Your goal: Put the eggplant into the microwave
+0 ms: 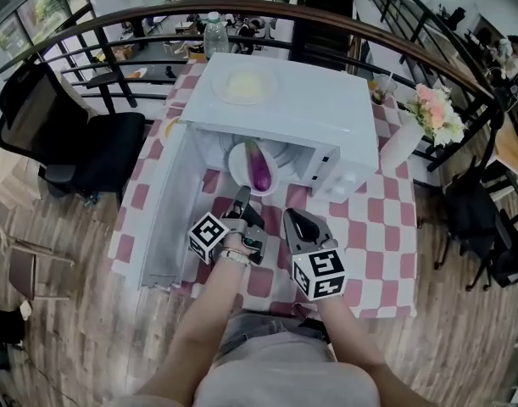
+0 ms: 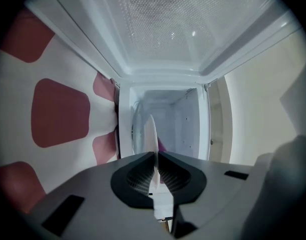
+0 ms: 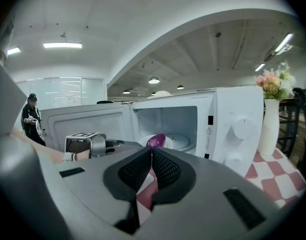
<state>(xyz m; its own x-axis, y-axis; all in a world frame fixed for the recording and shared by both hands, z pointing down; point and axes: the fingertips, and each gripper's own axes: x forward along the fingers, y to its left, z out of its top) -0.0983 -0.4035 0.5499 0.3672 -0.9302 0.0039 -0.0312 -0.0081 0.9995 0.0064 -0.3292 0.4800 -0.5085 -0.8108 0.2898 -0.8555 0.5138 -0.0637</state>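
At table centre: a white microwave (image 1: pixel 275 117) stood on the red-and-white checked table (image 1: pixel 373 257), its door (image 1: pixel 169 219) open toward the left edge.
Eggplant (image 1: pixel 260 170): lay on a white plate (image 1: pixel 240 164) at the microwave's mouth.
Left gripper (image 1: pixel 241 197): jaws clamped on the plate's rim.
Right gripper (image 1: pixel 294 220): jaws together, empty, near the front edge.
Right edge: vase (image 1: pixel 403 144) of flowers.
Room: wooden floor (image 1: pixel 72 329), black chair (image 1: pixel 80 142), curved railing (image 1: pixel 157 13).

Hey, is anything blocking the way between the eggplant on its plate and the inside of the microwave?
Nothing visible does. The door stands swung open, the microwave holds only its turntable, and the left gripper holds the plate with the eggplant at the opening.
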